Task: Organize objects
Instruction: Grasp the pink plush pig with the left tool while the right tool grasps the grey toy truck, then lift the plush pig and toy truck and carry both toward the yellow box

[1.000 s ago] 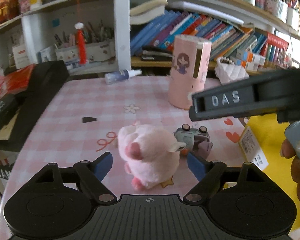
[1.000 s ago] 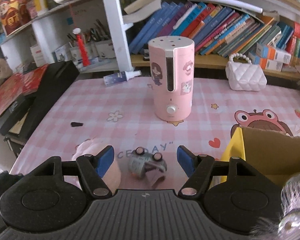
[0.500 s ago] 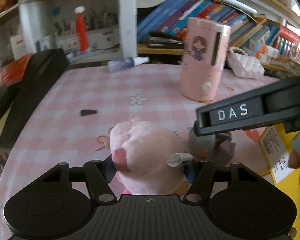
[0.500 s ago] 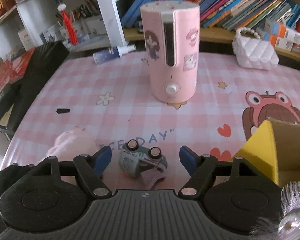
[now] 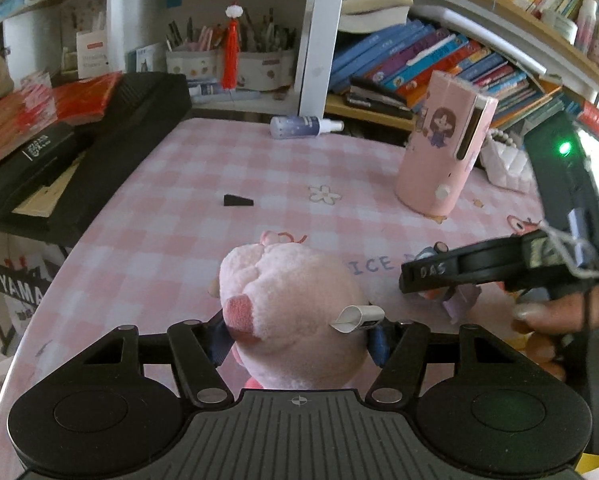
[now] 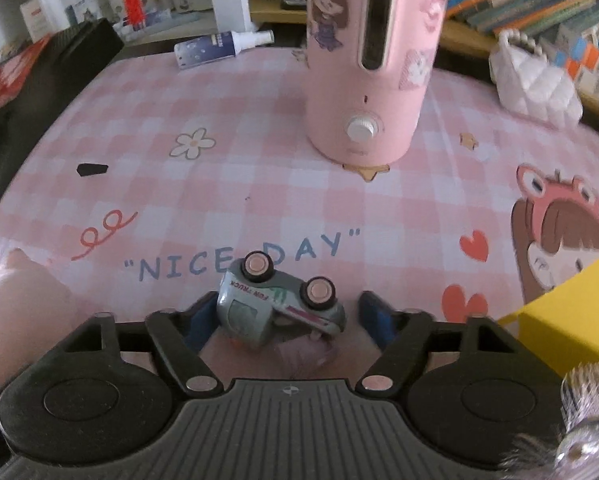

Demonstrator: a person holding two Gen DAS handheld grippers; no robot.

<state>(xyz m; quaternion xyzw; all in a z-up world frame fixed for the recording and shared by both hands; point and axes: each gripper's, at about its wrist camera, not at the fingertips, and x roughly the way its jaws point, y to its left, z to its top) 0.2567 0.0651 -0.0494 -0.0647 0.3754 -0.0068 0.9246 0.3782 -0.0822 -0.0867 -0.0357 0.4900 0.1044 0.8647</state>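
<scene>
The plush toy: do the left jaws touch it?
Touching. Left wrist view: both jaws of the left gripper press into the plush toy.

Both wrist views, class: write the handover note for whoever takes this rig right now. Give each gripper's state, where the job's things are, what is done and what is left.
Left gripper: jaws have closed onto the pink plush toy; the pads press its sides.
Right gripper: jaws have just been closing around the grey toy truck, which lies tipped over on the pink checked tablecloth. A gap shows on the right side, so it is not gripped yet.
Yellow box sits at the right edge of the table.
Done: plush gripped.
Left: finish gripping the truck, then put both away, probably in the yellow box.
</scene>
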